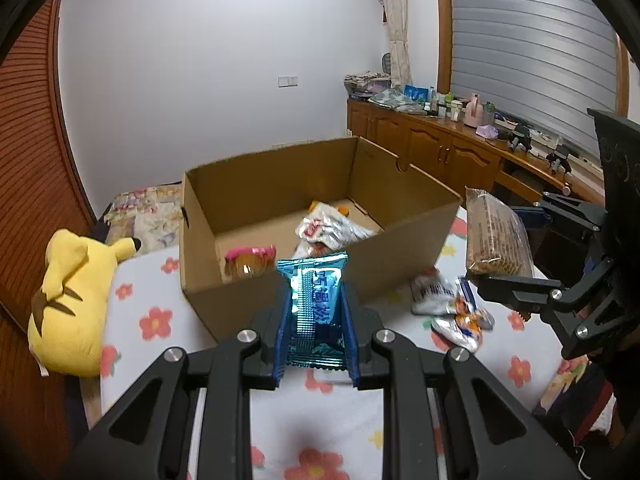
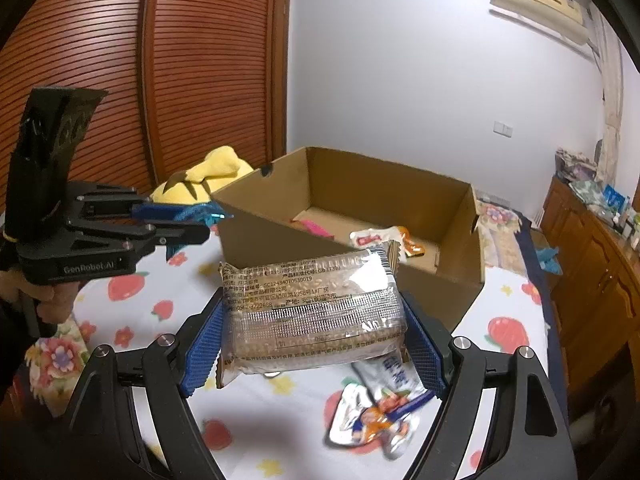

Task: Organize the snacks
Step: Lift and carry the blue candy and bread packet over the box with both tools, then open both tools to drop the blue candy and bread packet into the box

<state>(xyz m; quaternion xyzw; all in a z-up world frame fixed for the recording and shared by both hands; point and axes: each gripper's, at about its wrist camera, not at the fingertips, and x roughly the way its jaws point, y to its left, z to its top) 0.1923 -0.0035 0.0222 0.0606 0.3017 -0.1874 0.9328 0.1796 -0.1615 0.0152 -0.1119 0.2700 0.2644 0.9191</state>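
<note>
Yellow plush, in the shape of a cartoon toy (image 1: 70,300), is seen lying at the far left of a flower-printed bedspread (image 1: 328,412), beside a wall of reddish wooden slats (image 1: 28,160). Just right of the toy, an open cardboard box (image 1: 280,280) is set on the bed; inside it, a pink-topped packet (image 1: 250,260) lies near the front wall and a white-and-red wrapper (image 1: 328,228) lies further back, with something orange partly hidden behind it.

In the left wrist view, a shiny blue snack packet (image 1: 316,312) is held upright between the blue-padded fingers (image 1: 282,344) of the left gripper (image 1: 316,308), whose jaws are closed narrowly on its sides; the packet is raised just in front of the box's near wall.

To the right of the box, a few silver and orange-printed wrappers (image 1: 452,304) are left loose on the bedspread. Above them, a clear pack of brown biscuits or bars (image 2: 312,312), its contents not clearly readable, is clamped across its width by the right gripper (image 2: 312,344), whose jaws are spread wide and pressed against both ends of the pack. The pack is held off the bed, near the box's right front corner.

At the far right, a wooden cabinet (image 1: 432,148) crowded with bottles and small items is visible below a shuttered window (image 1: 532,52).
</note>
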